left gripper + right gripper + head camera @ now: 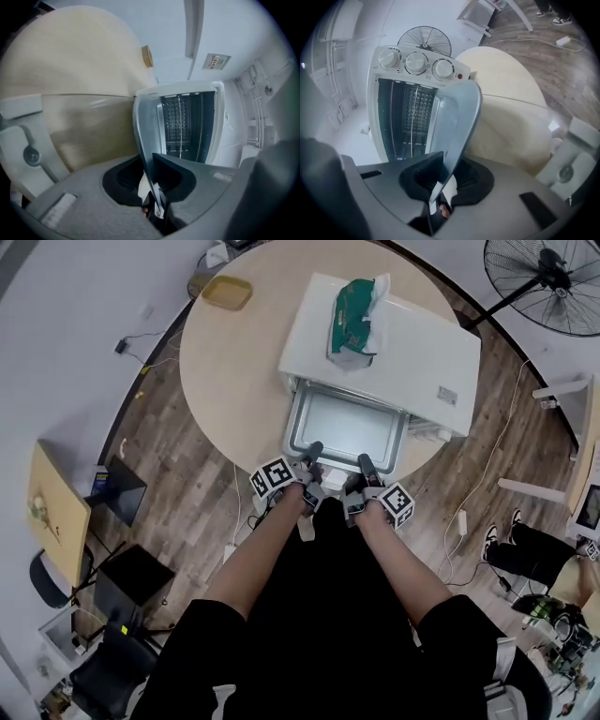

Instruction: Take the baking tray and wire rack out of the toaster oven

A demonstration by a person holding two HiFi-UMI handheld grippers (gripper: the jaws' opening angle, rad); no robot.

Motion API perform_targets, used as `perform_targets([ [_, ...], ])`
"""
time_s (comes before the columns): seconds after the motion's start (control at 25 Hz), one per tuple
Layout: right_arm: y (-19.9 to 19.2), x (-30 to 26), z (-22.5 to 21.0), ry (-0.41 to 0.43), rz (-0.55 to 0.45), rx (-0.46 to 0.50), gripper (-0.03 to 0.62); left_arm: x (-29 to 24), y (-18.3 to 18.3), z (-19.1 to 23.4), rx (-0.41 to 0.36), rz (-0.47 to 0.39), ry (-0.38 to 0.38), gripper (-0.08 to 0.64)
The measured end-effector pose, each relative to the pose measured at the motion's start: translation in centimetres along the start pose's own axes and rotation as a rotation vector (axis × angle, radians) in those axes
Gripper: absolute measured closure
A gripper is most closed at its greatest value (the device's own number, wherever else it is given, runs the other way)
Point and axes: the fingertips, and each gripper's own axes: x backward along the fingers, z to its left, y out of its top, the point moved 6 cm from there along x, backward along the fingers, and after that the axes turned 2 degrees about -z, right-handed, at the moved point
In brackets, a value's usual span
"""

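Both grippers are clamped on the near rim of the tray (345,426). The left gripper (314,452) holds it toward the left corner and the right gripper (367,463) toward the right, the 2 side by side.

In the left gripper view the jaws are closed tight on the thin metal edge, which runs up between them as the tray (146,136) stands edge-on to the left gripper (153,190). The right gripper view shows the same: the tray (458,119) is pinched in the right gripper (440,183).

The tray hangs level in front of the white oven (394,357), over the near edge of the round table (234,362). Its far edge is at the oven's mouth (whether it is still inside I cannot tell).

The cavity (410,122) stands open, with a thin wire line across it, and 3 knobs (416,62) sit beside it.

A green packet (354,320) lies on the oven's top. A yellow dish (227,292) sits at the table's far side, well apart.
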Motion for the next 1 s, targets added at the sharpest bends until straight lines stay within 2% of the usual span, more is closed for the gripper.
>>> perform_targets([
  [0.2, -1.8, 1.7, -0.3, -0.043, -0.028, -0.017, 0.532, 1.8, -0.2, 0.5, 0.018, 0.072, 0.007, 0.494],
  [0.6, -4.7, 4.4, 0.7, -0.033, -0.121, -0.022, 0.532, 4.6, 0.3, 0.2, 0.034, 0.186, -0.026, 0.494],
  [0.8, -6.9, 5.5, 1.6, -0.023, -0.132, 0.016, 0.532, 7.0, 0.8, 0.7, 0.050, 0.214, -0.041, 0.492],
  [1.0, -10.4, 5.4, 2.6, -0.010, -0.113, 0.042, 0.532, 10.3, 2.5, 1.6, 0.065, 0.205, -0.054, 0.492],
])
